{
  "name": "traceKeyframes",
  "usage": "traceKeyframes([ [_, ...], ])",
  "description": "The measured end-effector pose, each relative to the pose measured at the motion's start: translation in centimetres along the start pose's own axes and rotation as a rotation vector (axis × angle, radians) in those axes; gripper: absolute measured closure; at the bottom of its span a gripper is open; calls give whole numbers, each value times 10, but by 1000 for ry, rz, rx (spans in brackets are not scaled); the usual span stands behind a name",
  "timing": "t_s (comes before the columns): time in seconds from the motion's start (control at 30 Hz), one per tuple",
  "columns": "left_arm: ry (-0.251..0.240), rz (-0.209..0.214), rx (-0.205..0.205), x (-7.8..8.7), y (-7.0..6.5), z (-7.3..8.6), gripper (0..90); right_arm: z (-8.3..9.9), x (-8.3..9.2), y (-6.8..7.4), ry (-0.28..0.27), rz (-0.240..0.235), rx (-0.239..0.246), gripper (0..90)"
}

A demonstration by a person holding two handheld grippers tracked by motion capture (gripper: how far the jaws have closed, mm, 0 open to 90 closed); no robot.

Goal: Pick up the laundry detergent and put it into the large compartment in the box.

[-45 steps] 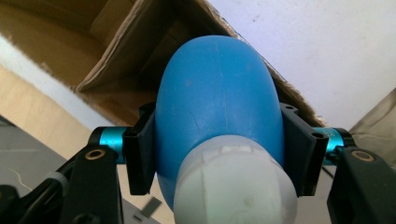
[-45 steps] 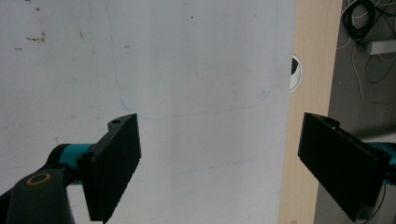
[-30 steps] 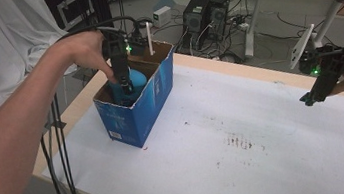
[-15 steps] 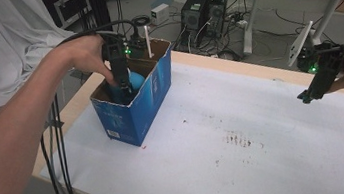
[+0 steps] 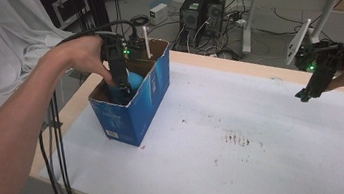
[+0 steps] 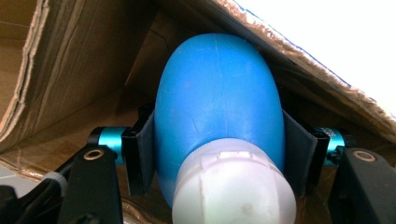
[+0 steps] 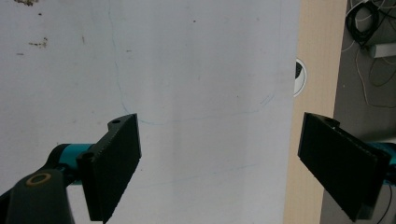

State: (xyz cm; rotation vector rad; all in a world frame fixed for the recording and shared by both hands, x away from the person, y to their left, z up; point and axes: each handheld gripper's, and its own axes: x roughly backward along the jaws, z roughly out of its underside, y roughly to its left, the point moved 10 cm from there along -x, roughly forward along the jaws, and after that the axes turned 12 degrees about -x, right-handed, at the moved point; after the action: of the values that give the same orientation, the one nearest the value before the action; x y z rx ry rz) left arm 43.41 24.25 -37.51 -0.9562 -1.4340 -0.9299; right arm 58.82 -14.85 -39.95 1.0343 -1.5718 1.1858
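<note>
Nearest the camera in the high view, the person's left forearm runs from 7 o'clock up to 11 o'clock, ending at the left gripper (image 5: 121, 83), which points steeply down into an open blue cardboard box (image 5: 148, 102). The box stands on the white sheet (image 5: 230, 170) that covers the counter (image 5: 190, 57), at about 10 o'clock of the sheet, its long axis running from 7 o'clock to 1 o'clock.

In the left gripper view the jaws are clamped on a blue bottle with a white cap (image 6: 219, 116), one pad pressed to each side of the body just beyond the cap. The bottle's long axis lies along the jaws: cap toward the camera at 6 o'clock, rounded blue end toward 12 o'clock and close to the box's inner brown wall. In the high view the bottle (image 5: 133, 78) shows as a blue patch inside the box, just beside the gripper.

At 3 o'clock in the high view the right gripper (image 5: 310, 90) is held above the sheet's far right edge, well apart from the box, pointing down toward 7 o'clock. In the right gripper view its jaws stand wide apart with nothing between them, over the sheet and the bare counter edge (image 7: 317, 70).

Beyond the counter, at 12 o'clock, two computer towers (image 5: 206, 9) stand on the floor among cables.
</note>
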Motion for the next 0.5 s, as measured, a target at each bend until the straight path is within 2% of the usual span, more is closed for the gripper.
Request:
traceKeyframes([
  [0.3,0,17,9,0,-1,0,353,0,1,0,-2,-2,-6,124],
  [0.5,3,9,26,-1,1,-1,292,1,2,1,-1,-5,-6,124],
])
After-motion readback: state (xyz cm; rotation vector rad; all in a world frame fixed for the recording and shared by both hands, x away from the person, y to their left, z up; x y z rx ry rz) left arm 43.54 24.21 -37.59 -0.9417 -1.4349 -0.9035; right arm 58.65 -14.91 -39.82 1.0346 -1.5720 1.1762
